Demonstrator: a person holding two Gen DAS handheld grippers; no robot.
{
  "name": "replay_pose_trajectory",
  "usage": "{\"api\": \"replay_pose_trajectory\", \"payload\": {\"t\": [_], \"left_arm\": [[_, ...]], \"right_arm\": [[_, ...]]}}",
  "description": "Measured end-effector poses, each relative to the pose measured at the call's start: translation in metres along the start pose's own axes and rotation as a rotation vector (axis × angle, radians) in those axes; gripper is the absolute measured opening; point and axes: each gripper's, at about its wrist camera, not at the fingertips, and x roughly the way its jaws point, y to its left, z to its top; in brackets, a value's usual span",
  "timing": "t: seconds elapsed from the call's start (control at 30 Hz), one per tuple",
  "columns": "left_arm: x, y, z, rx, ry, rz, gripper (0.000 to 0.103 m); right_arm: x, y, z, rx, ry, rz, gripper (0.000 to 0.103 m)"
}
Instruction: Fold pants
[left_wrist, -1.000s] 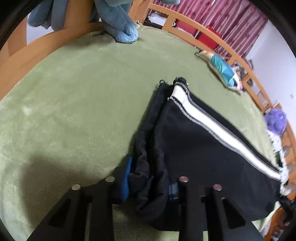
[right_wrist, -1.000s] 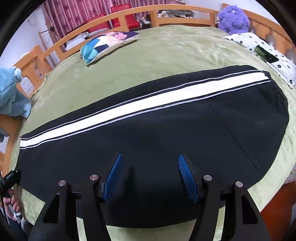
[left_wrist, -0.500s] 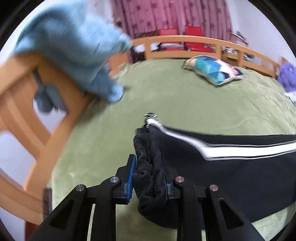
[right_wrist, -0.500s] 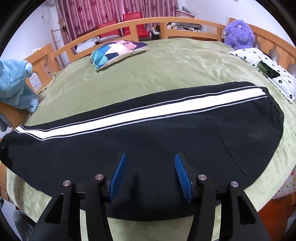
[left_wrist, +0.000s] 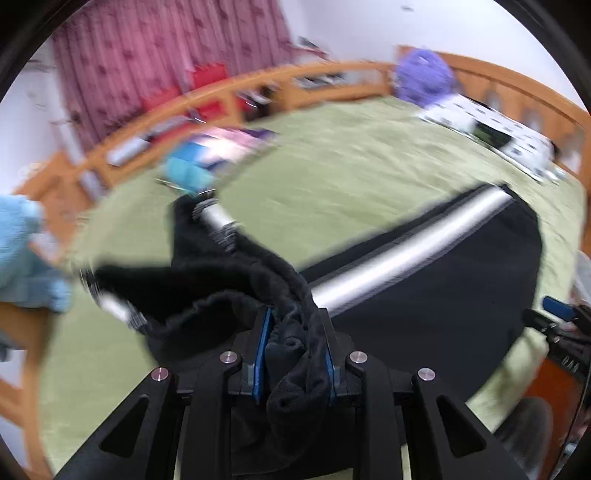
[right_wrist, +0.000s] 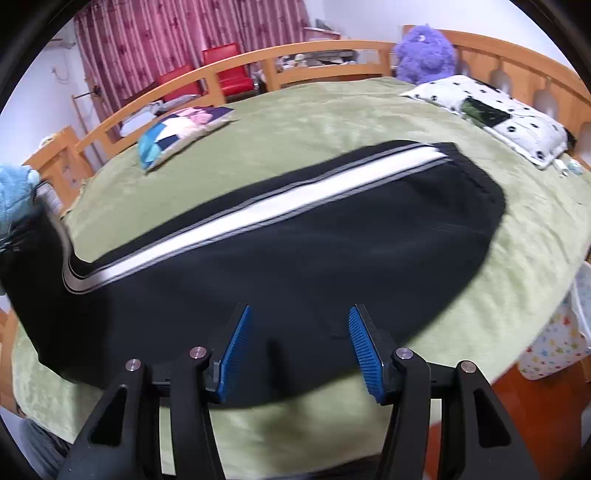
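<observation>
Left claw (left_wrist: 295, 345) is clamped on a bunched black end of the pants (left_wrist: 424, 295), the fabric squeezed between its blue pads (left_wrist: 261, 354) and lifted off the green bed cover (left_wrist: 332, 177). Ahead of that claw and to its right, the rest of the pants lies flat on the bed, its white side stripe (left_wrist: 406, 254) running away toward the far right; the view is blurred. Right claw (right_wrist: 299, 345) hangs over the near edge of the pants (right_wrist: 314, 258) with its jaws apart and nothing gripped, having just narrowed somewhat; black cloth lies below and beyond its pads (right_wrist: 236, 347). Beyond it, farther across the bed, rest a patterned cushion (right_wrist: 181, 129), a spotted pillow (right_wrist: 491, 114) and a purple plush toy (right_wrist: 424, 55).
</observation>
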Motion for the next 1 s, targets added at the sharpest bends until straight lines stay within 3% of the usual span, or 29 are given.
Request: {"api": "replay_pose_trajectory", "payload": {"t": [0.1,0.17,0.2,0.3,0.33,0.5,0.6,0.77,0.9,0.97,1.0], "left_arm": [[0.034,-0.04,-0.009,0.01,0.099,-0.144,0.03],[0.05,-0.049,-0.021,0.015,0.163,-0.172,0.035],[0.052,-0.048,-0.027,0.007,0.171,-0.186,0.04],[0.035,-0.025,-0.04,-0.005,0.109,-0.189,0.067],[0.031,-0.018,-0.043,-0.012,0.089,-0.189,0.07],[0.005,0.061,-0.06,-0.077,0.032,-0.024,0.071],[0.005,0.106,-0.078,-0.143,0.051,0.047,0.071],[0.008,0.167,-0.113,-0.267,0.1,0.1,0.071],[0.009,0.196,-0.134,-0.339,0.116,0.089,0.071],[0.011,0.201,-0.139,-0.351,0.125,0.089,0.071],[0.011,0.204,-0.141,-0.355,0.127,0.088,0.071]], "right_arm": [[0.004,-0.018,-0.006,0.005,0.016,-0.024,0.055],[0.008,-0.027,-0.01,0.01,0.033,-0.04,0.055],[0.01,-0.03,-0.011,0.016,0.038,-0.042,0.055],[0.015,-0.033,-0.013,0.036,0.046,-0.006,0.055],[0.019,-0.029,-0.012,0.04,0.051,0.012,0.055],[0.032,0.011,-0.004,0.019,0.057,0.146,0.055],[0.04,0.041,0.001,0.026,0.062,0.276,0.056],[0.065,0.096,-0.004,0.011,0.152,0.405,0.057],[0.099,0.124,-0.009,0.032,0.286,0.418,0.056],[0.108,0.133,-0.009,0.04,0.291,0.383,0.027],[0.108,0.135,-0.007,0.022,0.28,0.384,0.023]]}}
